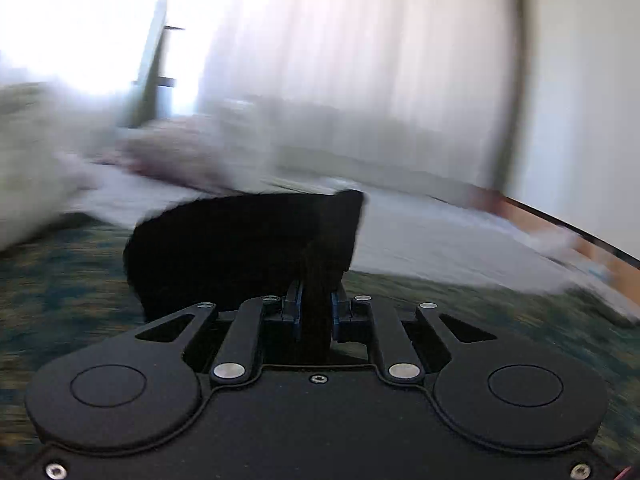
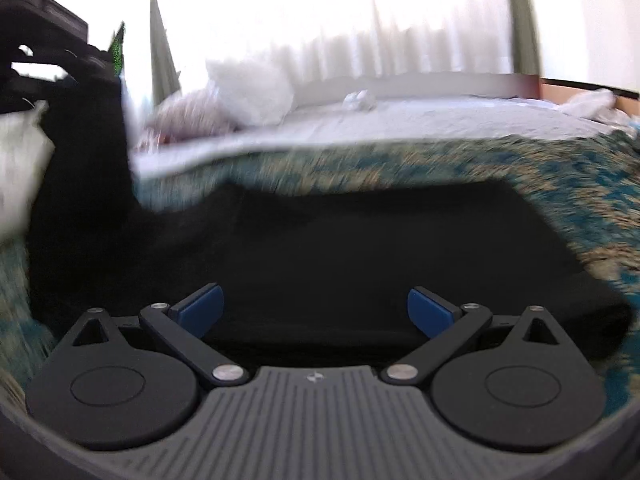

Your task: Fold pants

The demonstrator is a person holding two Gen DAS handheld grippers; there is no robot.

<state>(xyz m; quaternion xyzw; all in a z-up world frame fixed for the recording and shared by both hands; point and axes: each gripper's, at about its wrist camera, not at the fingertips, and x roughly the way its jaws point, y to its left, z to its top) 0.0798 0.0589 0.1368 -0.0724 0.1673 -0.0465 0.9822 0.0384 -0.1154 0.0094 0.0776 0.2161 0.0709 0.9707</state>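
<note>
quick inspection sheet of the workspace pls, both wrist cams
surface: teal and tan patterned bedspread with a white sheet beyond it.
job's things: black pants lie across the bedspread; one end is lifted at the left.
clutter: white pillows and a pinkish bundle, blurred.
grippers: left gripper shut on pants fabric; right gripper open over the pants, pads not pressing on them.
cables: nothing seen.
surroundings: bright window with sheer curtains, white wall; left view is motion-blurred.
</note>
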